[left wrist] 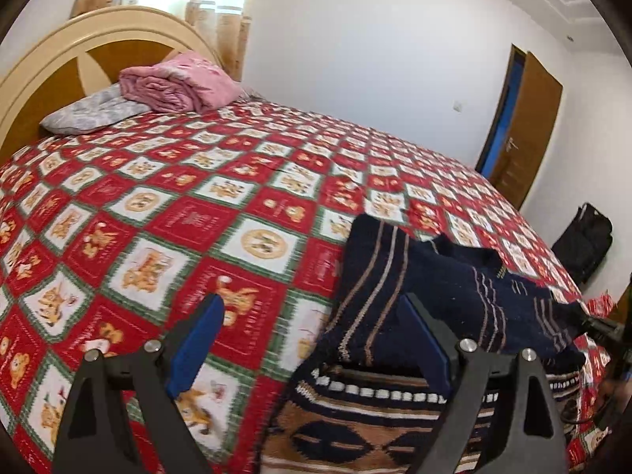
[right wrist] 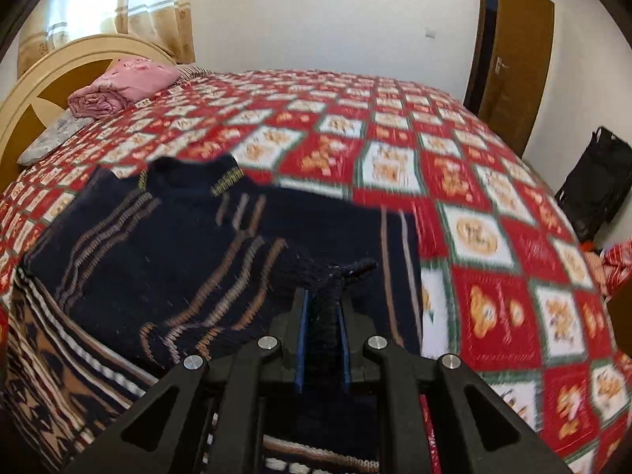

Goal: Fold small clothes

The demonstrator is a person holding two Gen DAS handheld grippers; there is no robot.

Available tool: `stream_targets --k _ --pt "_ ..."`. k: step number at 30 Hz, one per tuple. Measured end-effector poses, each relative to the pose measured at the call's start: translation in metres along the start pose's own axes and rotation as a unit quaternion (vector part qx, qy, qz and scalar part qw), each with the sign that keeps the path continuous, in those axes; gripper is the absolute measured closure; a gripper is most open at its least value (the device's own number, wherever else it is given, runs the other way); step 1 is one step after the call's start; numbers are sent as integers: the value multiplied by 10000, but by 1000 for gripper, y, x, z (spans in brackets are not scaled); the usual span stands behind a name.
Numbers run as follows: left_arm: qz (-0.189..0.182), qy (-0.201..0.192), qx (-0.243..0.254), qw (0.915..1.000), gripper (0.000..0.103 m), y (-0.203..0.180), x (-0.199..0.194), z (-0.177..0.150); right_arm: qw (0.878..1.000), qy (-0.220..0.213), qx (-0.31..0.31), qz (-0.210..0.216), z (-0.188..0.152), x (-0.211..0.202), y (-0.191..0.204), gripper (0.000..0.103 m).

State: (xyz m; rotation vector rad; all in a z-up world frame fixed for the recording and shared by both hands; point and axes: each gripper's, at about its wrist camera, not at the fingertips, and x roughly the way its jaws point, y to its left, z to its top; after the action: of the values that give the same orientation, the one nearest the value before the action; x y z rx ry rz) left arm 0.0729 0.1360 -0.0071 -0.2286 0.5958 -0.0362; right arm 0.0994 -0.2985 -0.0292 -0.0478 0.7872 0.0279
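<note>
A dark navy knitted sweater with thin brown stripes and a brown patterned hem lies on the red patchwork bedspread. My left gripper hangs open above the sweater's left edge, nothing between its blue pads. In the right wrist view the sweater spreads to the left. My right gripper is shut on a bunched fold of the sweater's dark fabric, which sticks out beyond the fingertips. The right gripper shows in the left wrist view only as a dark shape at the far right edge.
A pink folded blanket and a grey pillow lie by the cream headboard. A brown door stands open at the right wall. A black bag sits on the floor past the bed's edge.
</note>
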Motion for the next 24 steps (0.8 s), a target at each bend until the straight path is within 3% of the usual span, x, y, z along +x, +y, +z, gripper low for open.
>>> stream_targets --k 2,4,5,6,7,10,14,17,20,23,24 --pt "-40 80 114 9999 11 -10 2 -2 9995 86 223 185 -4 4 -8 86" --pt "-73 122 231 9996 11 -19 3 -5 9972 272 587 362 -5 2 -16 67" --pt "-75 140 317 9994 11 -23 3 -6 9935 463 916 489 -4 1 -25 41" --pt "-55 149 399 9991 11 -27 3 -6 9910 502 1118 532 -5 -1 -29 30" --pt "-36 142 464 9988 11 -29 2 -7 9882 463 1348 563 -5 -8 -37 26" --pt "4 120 563 9983 11 -34 2 -6 9876 355 1486 350 -8 -26 -43 26" --pt "-92 216 447 9987 11 -35 8 -7 9936 83 1123 -15 -5 -34 -32 26" --pt "-155 349 368 9986 11 -37 12 -11 9952 73 978 -3 2 -21 -19 26" --pt "-172 377 418 9983 11 -41 11 -13 9972 215 657 -285 8 1 -7 28" --pt "-114 337 524 9980 11 -44 7 -13 9968 419 646 -228 7 17 -4 71" --pt "-91 323 543 9980 11 -44 6 -12 9968 378 649 -257 7 18 -3 72"
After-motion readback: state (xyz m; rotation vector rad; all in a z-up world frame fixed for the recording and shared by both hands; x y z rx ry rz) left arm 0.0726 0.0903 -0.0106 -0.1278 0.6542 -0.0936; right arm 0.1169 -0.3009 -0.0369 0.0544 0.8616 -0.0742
